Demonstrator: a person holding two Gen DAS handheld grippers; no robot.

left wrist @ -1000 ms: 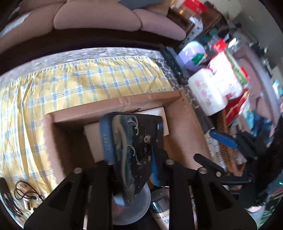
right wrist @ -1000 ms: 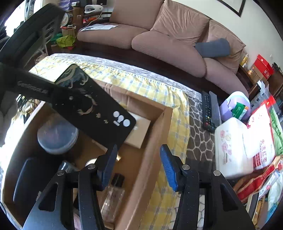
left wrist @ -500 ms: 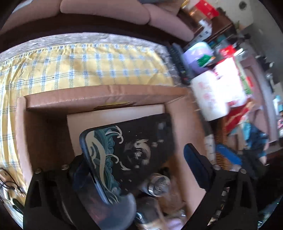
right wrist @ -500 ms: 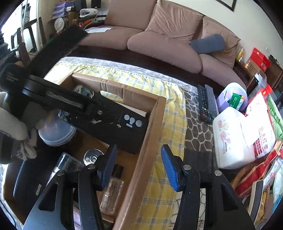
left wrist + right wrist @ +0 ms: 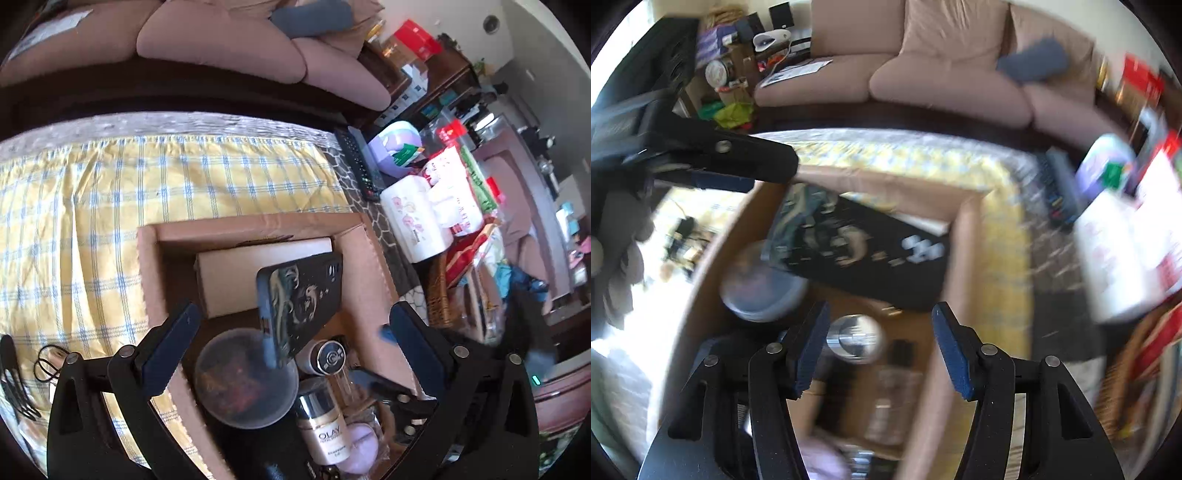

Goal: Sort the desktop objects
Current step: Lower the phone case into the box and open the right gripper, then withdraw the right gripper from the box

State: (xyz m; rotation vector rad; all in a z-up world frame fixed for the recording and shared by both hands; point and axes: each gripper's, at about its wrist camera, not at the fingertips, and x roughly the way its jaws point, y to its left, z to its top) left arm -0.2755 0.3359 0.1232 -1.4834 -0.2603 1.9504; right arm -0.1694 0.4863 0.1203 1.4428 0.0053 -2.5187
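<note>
Cardboard box holds a glossy black phone case; left tool wide apart, right tool opening, both empty.

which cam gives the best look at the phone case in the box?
Left wrist. The phone case is sharp there, wave artwork legible, leaning on the tan box inside the cardboard box. Right wrist shows its whole length, camera cutouts included, but badly motion-blurred.
</note>
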